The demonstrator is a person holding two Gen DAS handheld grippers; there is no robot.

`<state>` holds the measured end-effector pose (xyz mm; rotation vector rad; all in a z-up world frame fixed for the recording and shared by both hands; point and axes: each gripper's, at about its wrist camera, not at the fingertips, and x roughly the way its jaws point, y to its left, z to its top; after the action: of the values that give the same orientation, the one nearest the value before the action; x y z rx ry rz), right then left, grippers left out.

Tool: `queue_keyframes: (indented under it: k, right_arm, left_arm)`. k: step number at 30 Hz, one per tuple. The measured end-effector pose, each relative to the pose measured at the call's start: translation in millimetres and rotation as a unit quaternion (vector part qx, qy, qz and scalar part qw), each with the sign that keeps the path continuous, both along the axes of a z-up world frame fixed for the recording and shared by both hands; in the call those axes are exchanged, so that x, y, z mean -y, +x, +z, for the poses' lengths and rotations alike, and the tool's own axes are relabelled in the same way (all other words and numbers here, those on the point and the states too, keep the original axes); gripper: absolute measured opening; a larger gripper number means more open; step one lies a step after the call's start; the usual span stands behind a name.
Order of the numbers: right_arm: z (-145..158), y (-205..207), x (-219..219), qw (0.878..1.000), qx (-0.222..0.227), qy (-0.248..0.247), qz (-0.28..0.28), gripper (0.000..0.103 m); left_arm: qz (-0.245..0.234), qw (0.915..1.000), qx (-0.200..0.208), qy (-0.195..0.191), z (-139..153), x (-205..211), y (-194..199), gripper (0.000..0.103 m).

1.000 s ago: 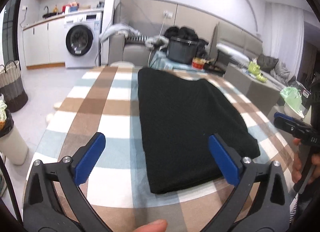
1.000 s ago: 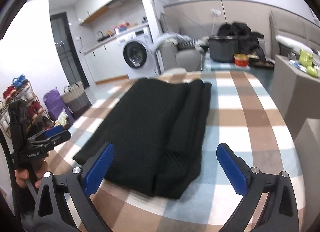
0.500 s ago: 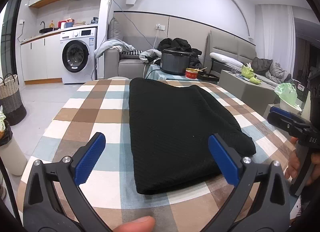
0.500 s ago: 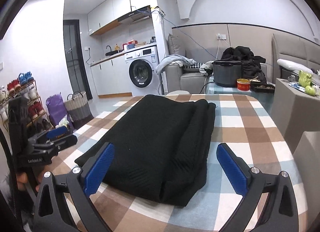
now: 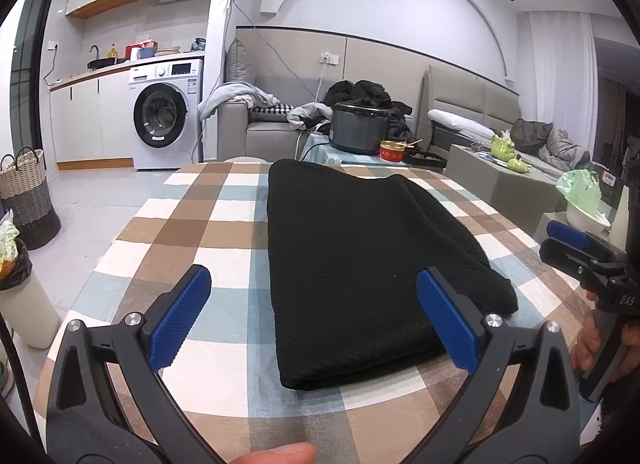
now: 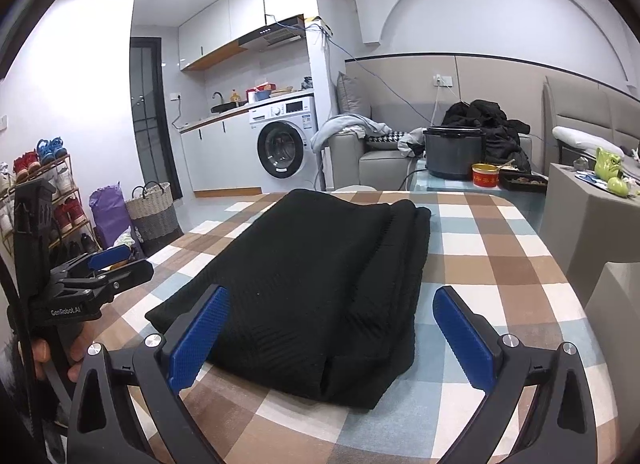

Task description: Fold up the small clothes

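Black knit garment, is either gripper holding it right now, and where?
Neither. The left gripper and right gripper are both open, clear of the black knit garment.

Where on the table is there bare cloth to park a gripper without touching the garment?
Two free patches of checked tablecloth: a wide strip between the black folded garment and the table's left edge, and a strip right of the garment out to the right edge. The middle is taken up by the garment.

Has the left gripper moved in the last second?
Yes. The left gripper has pitched up and pulled back: the washing machine sits lower in its view, and the black garment's near edge sits farther down.
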<state>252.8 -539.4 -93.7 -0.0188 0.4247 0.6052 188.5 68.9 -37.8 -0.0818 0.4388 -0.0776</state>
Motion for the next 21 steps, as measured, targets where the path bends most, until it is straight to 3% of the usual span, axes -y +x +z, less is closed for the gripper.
queue_keyframes:
  k: [10,21]
  right_arm:
    - [0.4,-2.5,1.9,1.000,0.008,0.004,0.007,0.103]
    - [-0.4,-4.0,0.9,1.000,0.013,0.000,0.005,0.103]
  left_arm:
    - [0.001,0.9995,0.023,0.020,3.3,7.1,-10.1,0.102]
    - [0.005,0.9998,0.017,0.010,4.6,5.7,-11.4,0.102]
